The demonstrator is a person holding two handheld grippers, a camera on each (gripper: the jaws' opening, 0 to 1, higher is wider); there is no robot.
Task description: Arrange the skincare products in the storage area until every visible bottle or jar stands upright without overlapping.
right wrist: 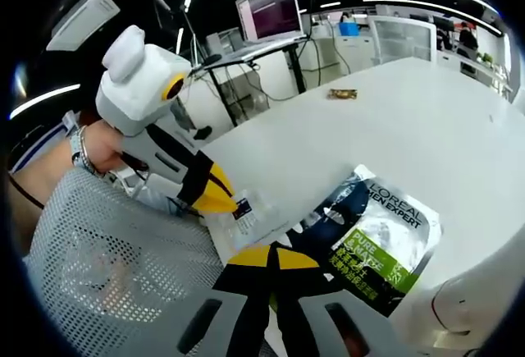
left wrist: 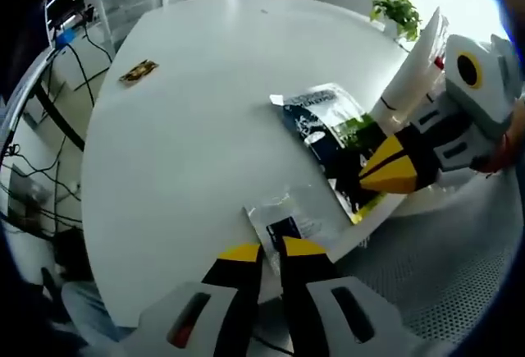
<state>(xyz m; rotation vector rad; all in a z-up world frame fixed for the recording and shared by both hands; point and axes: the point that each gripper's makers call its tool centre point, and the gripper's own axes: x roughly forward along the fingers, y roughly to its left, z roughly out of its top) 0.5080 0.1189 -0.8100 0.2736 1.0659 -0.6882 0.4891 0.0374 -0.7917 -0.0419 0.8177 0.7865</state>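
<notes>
White round office table (left wrist: pixel 189 127), flat skincare packets near its edge. Left gripper (left wrist: pixel 271 250) pinched on small clear sachet (left wrist: pixel 283 217); right gripper (right wrist: pixel 271 258) clamped on dark L'Oréal Men Expert pouch (right wrist: pixel 377 238) overhanging the rim. White bottle (left wrist: pixel 414 66) upright behind. Arranging judged barely begun: both packets lying flat, none yet stood up.

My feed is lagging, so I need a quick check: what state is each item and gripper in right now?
Dark sachet pack: lying flat at the table edge, right gripper jaws closed on its near end.
Clear small packet: lying flat at the table edge, left gripper jaws closed on its corner.
Small wrapped item: lying flat, far across the white table, untouched.
White tube: tilted, partly hidden behind the right gripper.
</notes>
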